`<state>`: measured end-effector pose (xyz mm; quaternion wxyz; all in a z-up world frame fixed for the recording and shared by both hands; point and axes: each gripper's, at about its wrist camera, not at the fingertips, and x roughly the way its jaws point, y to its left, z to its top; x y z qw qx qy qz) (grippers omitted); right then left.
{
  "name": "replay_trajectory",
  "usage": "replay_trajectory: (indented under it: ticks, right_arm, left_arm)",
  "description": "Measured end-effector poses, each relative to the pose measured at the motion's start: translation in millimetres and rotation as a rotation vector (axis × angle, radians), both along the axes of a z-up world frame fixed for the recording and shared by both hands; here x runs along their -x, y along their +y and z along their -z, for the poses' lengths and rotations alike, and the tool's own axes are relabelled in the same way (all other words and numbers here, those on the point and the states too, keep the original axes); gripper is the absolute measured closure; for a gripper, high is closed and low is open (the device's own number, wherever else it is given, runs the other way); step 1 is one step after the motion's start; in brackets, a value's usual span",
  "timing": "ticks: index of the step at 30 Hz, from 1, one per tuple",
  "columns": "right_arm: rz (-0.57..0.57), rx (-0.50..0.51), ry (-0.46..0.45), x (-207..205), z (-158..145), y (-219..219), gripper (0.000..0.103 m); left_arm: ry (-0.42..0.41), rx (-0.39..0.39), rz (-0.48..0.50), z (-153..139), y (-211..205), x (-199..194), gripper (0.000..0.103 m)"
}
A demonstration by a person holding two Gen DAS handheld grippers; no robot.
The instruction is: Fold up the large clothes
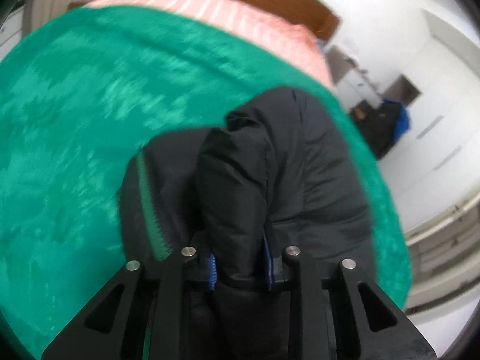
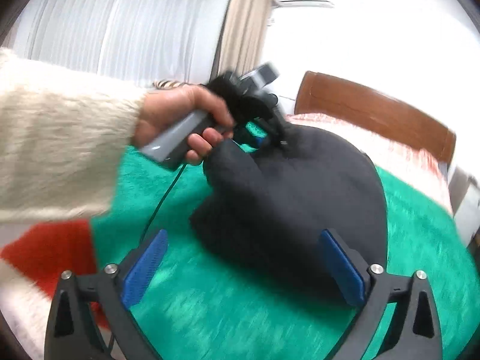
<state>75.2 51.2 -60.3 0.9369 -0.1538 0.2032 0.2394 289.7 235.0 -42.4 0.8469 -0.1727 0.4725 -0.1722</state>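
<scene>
A black padded jacket (image 1: 300, 162) with a green zipper lies on a green blanket (image 1: 75, 105) on the bed. My left gripper (image 1: 241, 265) is shut on a thick fold of the jacket and holds it up. In the right wrist view the jacket (image 2: 294, 204) is bunched on the blanket (image 2: 240, 315). The left gripper (image 2: 264, 138), held by a hand in a cream sleeve, grips the jacket's far end there. My right gripper (image 2: 243, 267) is open and empty, with its blue pads (image 2: 144, 267) over the jacket's near edge.
A pink striped cover (image 1: 228, 15) and a brown headboard (image 2: 375, 111) lie beyond the blanket. White curtains (image 2: 120, 24) hang behind the bed. A red and white cloth (image 2: 48, 255) lies at the left. Dark bags (image 1: 381, 126) sit on the floor by white furniture.
</scene>
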Motion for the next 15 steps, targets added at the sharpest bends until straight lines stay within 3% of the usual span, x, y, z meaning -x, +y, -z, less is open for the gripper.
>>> replay_trajectory:
  ticks: [4, 6, 10, 15]
  right_arm:
    - [0.030, -0.042, 0.088, 23.9, 34.6, -21.4, 0.002]
    - [0.041, -0.036, 0.142, 12.9, 40.3, -27.0, 0.002]
    - [0.094, -0.135, 0.118, 11.2, 3.5, -33.3, 0.002]
    - [0.174, -0.211, 0.018, -37.1, -64.5, -35.5, 0.002]
  left_arm:
    - [0.030, 0.049, -0.035, 24.2, 15.0, -0.5, 0.074]
    - [0.032, 0.036, -0.035, 23.0, 11.0, 4.0, 0.074]
    - [0.018, -0.059, -0.006, 18.6, -7.0, 5.7, 0.073]
    - [0.026, -0.044, -0.006, 22.1, -5.0, 0.3, 0.073]
